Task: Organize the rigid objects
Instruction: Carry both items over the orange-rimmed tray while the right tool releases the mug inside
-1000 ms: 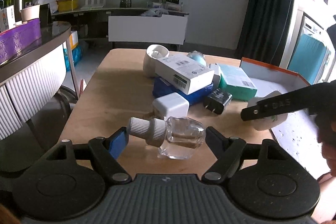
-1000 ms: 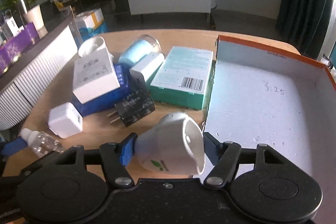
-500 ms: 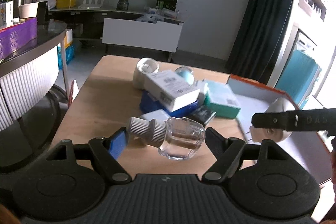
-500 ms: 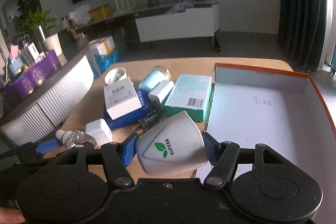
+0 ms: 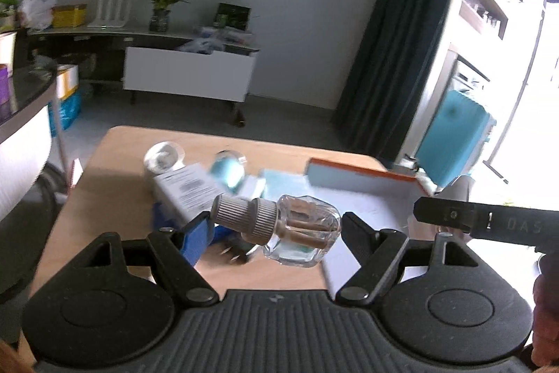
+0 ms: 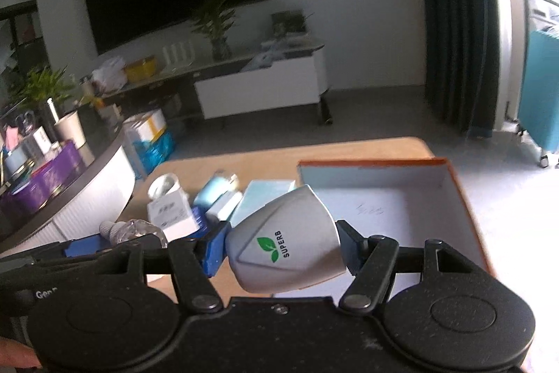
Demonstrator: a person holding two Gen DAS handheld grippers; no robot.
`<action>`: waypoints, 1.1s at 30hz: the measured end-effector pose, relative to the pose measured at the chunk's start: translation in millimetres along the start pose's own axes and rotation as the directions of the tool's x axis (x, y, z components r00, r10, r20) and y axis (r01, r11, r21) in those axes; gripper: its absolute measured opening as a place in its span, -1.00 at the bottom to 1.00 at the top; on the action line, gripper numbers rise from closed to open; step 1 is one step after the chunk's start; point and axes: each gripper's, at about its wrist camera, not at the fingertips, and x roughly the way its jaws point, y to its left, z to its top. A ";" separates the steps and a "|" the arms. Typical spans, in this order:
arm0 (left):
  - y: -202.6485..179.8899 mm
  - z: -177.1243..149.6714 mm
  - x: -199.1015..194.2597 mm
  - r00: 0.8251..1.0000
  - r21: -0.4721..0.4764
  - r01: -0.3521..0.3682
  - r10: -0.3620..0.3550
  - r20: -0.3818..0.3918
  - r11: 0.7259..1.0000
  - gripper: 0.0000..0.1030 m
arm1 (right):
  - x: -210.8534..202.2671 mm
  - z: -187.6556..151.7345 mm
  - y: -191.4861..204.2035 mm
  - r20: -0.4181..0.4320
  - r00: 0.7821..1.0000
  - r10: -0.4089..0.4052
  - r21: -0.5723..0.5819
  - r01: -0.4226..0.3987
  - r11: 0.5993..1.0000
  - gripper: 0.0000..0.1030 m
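holding a clear glass bottle (image 5: 302, 235) with a ribbed grey cap, the left tool (image 5: 276, 226) is closed on it sideways, the cap end against the blue pad and the glass body toward the black finger, lifted above the wooden desk (image 5: 115, 170). the right tool (image 6: 279, 247) is clamped on a white cone-shaped device (image 6: 286, 243) printed with a green leaf and "superb", also raised off the desk.

under and beyond both tools sits a cluster of things on the desk: a white box with a barcode label (image 5: 187, 189) lying on a blue box (image 6: 198, 215), a teal box (image 6: 267, 189), a light blue cylinder (image 5: 229, 168) on its side, and a white round cup-like item (image 5: 162, 159) at the far end. these are blurred and crowded close together. a black plug (image 5: 232, 250) shows just below the bottle, partly hidden by it.

to the right of the cluster lies an open orange-edged tray (image 6: 457, 194) with a white floor; the teal box lies just beside its left wall. in the left view the right tool's black arm crosses over the tray's near corner.

beyond the desk stand a white cabinet (image 6: 258, 90), a potted plant (image 6: 213, 23) and a dark curtain (image 6: 454, 23).
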 end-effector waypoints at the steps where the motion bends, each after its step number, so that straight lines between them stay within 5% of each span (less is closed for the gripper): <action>1: -3.8 2.5 2.1 1.000 0.006 0.010 -0.010 0.000 1.000 0.56 | -2.9 1.6 -3.4 0.006 1.000 -0.009 0.006 0.009 1.000 0.51; 13: -43.6 15.0 28.3 0.995 0.066 0.095 -0.095 0.009 0.993 0.56 | -15.6 3.5 -46.4 0.053 0.995 -0.084 0.069 0.080 0.994 0.51; 33: -69.6 25.4 52.1 0.994 0.073 0.097 -0.093 -0.053 0.993 0.56 | -9.2 9.8 -72.8 0.062 0.992 -0.113 0.090 0.107 0.990 0.51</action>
